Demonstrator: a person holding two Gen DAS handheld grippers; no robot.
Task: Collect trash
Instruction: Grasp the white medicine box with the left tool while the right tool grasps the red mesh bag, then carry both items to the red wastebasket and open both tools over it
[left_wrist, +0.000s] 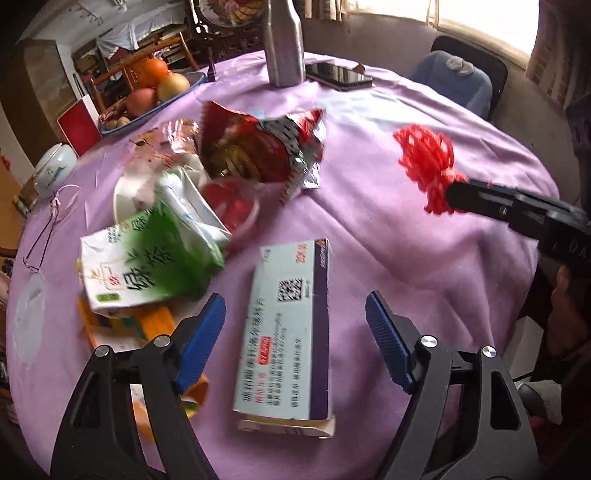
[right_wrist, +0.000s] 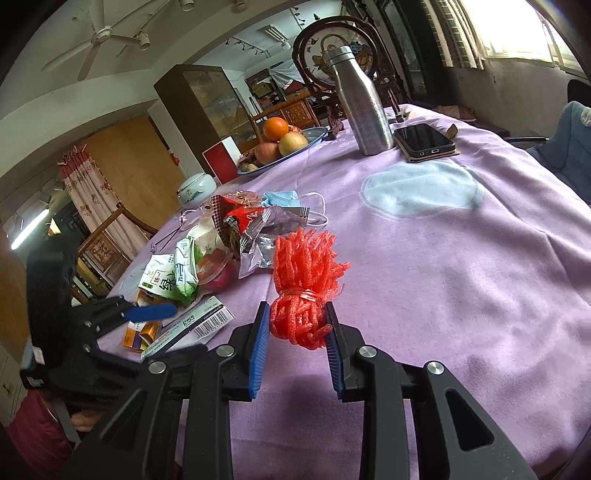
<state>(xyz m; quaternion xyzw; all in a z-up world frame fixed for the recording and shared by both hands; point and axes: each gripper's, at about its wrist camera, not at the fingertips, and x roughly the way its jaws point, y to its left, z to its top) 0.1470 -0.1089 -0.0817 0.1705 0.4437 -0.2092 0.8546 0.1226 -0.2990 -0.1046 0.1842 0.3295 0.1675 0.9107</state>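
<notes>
This is somebody's home, a lived-in dining room. The round table wears a lilac cloth, and on it sit a blue dish of fruit, a steel flask, a phone in its case and a small lidded porcelain jar. Carved wooden chairs ring the table, and a glass-fronted wooden cabinet stands behind. A ceiling fan hangs overhead, a floral curtain covers a doorway, and daylight pours through the window.
</notes>
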